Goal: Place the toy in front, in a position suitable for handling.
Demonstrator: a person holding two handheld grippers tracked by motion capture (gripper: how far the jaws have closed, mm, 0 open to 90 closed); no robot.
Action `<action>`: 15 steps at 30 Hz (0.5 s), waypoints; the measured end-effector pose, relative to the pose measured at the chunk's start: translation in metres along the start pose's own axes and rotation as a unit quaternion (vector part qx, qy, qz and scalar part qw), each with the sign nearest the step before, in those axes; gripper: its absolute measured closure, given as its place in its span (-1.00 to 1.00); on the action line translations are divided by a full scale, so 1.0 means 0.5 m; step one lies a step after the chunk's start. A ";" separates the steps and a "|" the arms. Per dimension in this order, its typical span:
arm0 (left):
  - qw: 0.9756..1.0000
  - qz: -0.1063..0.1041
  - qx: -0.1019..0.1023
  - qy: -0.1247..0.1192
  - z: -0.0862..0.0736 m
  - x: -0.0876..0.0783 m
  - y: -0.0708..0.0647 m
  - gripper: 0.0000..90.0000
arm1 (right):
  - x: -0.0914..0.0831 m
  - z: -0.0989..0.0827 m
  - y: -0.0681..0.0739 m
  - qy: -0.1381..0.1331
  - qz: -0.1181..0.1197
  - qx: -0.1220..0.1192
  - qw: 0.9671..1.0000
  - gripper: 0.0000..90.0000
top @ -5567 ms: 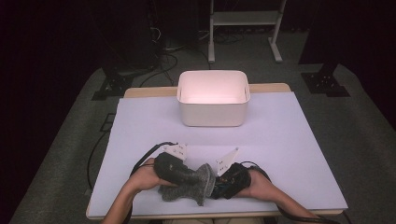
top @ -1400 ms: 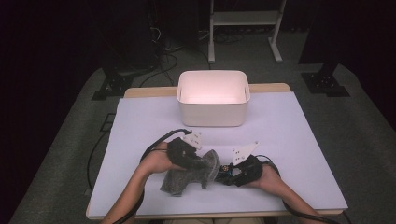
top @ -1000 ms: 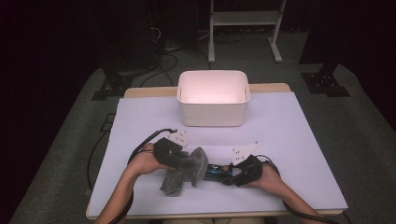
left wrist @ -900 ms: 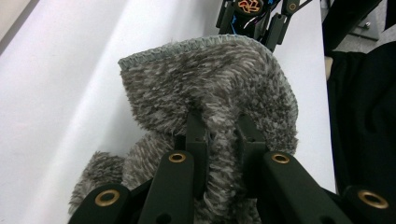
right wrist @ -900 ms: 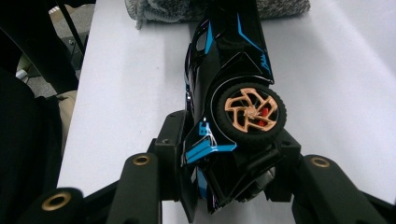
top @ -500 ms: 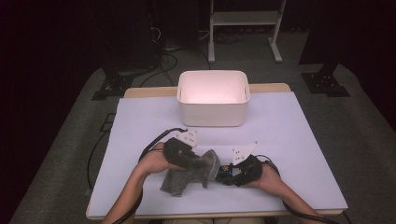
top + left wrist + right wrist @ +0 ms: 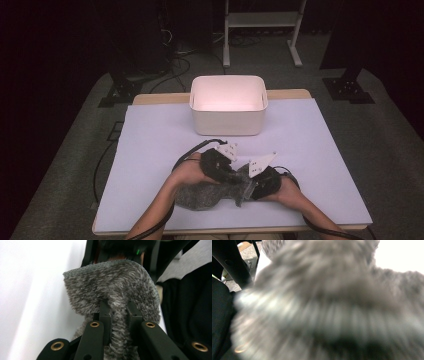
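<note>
Plainly, nothing here carries readable writing: no brand, label or lettering can be made out on the grey fuzzy cloth (image 7: 205, 194), the white bin (image 7: 227, 106) or either tool.

Against the high view from about a second ago, the left hand-held gripper (image 7: 231, 176) has shifted sideways toward the right one, so the two tools now sit closer together near the front edge of the tabletop (image 7: 150, 140). The cloth has been drawn along with it and lies bunched between and below the two hands rather than hanging under the left tool alone. The right hand-held gripper (image 7: 248, 186) sits where it did, and the bin is unchanged at the far middle of the tabletop, well apart from the hands.

In the left gripper view, the left hand-held gripper (image 7: 117, 312) has its jaws drawn close together, pinching a raised ridge of the cloth (image 7: 112, 292) between the two black fingers (image 7: 104, 312); the rest of the cloth fans out beyond the tips over the pale tabletop. In the right gripper view, blurred grey pile of the cloth (image 7: 324, 302) lies right up against the camera and covers the jaws, so I cannot tell how wide the right hand-held gripper stands or whether it grips. In the high view its front end is touching the cloth's right edge.
</note>
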State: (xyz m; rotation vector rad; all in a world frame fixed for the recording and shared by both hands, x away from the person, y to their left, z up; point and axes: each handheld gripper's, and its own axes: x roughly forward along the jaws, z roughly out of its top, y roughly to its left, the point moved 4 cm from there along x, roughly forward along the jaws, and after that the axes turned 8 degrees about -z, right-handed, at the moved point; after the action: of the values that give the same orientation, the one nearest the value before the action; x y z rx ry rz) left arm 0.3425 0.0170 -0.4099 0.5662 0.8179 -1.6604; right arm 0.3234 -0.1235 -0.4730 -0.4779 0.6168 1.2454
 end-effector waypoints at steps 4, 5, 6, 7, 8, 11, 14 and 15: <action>1.000 0.014 -0.015 0.002 -0.033 -0.029 -0.002 0.76 | 0.000 0.000 0.002 0.002 -0.003 -0.005 1.000 0.26; 1.000 0.017 -0.021 -0.001 -0.043 -0.038 -0.002 0.76 | 0.000 0.000 0.002 0.001 -0.004 -0.005 1.000 0.26; 0.999 0.019 -0.025 -0.008 -0.054 -0.046 -0.002 0.75 | 0.000 0.000 0.001 0.001 -0.003 -0.004 1.000 0.26; 0.999 0.020 -0.030 -0.017 -0.063 -0.056 -0.003 0.76 | 0.000 0.000 0.000 0.000 -0.002 -0.004 1.000 0.27; 0.999 0.027 -0.034 -0.013 -0.073 -0.065 -0.004 0.75 | 0.000 0.000 -0.001 -0.001 0.000 -0.003 1.000 0.27; 0.998 0.035 -0.046 -0.021 -0.096 -0.084 -0.009 0.75 | 0.000 -0.001 -0.001 -0.002 0.001 -0.001 1.000 0.26; 0.997 0.041 -0.056 -0.029 -0.113 -0.099 -0.012 0.75 | 0.000 -0.001 -0.001 -0.002 0.000 -0.001 1.000 0.26; 0.997 0.041 -0.056 -0.032 -0.118 -0.104 -0.012 0.75 | 0.001 -0.001 -0.001 -0.002 0.000 -0.002 1.000 0.26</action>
State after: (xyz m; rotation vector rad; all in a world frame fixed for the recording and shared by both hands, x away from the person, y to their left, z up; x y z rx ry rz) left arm 0.3459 0.0955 -0.4083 0.4604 0.8252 -1.5387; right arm 0.3240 -0.1238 -0.4737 -0.4783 0.6109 1.2480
